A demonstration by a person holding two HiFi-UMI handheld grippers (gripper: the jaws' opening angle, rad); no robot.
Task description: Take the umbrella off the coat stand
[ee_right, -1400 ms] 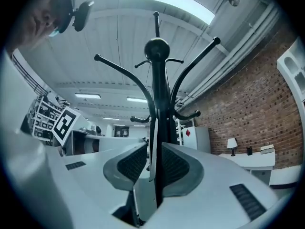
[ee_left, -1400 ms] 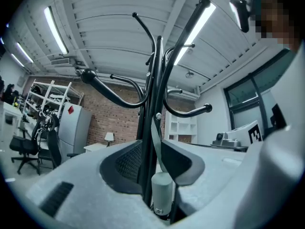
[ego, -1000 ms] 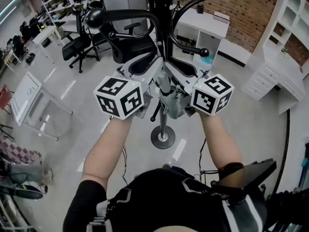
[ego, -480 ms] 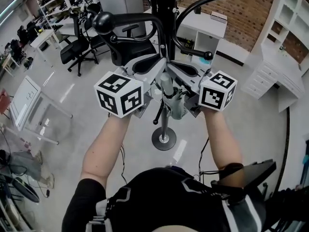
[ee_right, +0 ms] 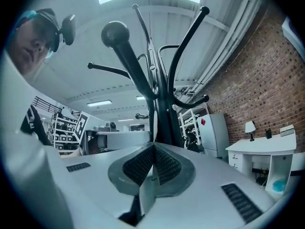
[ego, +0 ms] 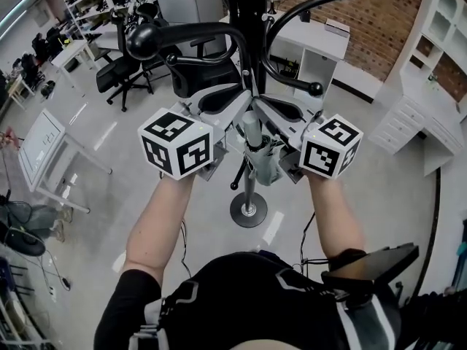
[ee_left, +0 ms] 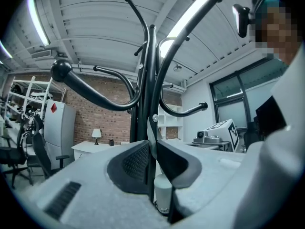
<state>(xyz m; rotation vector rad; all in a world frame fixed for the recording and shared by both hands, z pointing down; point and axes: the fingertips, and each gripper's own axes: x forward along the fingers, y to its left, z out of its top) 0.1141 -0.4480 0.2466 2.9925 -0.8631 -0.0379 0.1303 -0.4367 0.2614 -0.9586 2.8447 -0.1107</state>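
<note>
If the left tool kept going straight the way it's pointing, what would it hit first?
Likely the coat stand's black pole, just beyond the umbrella that the left tool has just been closing on; depth is unclear.

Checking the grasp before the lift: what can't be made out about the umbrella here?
- Where the umbrella hangs on the coat stand: head view, the left gripper and right gripper cover it.
- Its body: both gripper views, mostly below the fingers.
- The thin strip the left gripper's fingers have just been closing on, strap or cloth: too small to tell.
</note>
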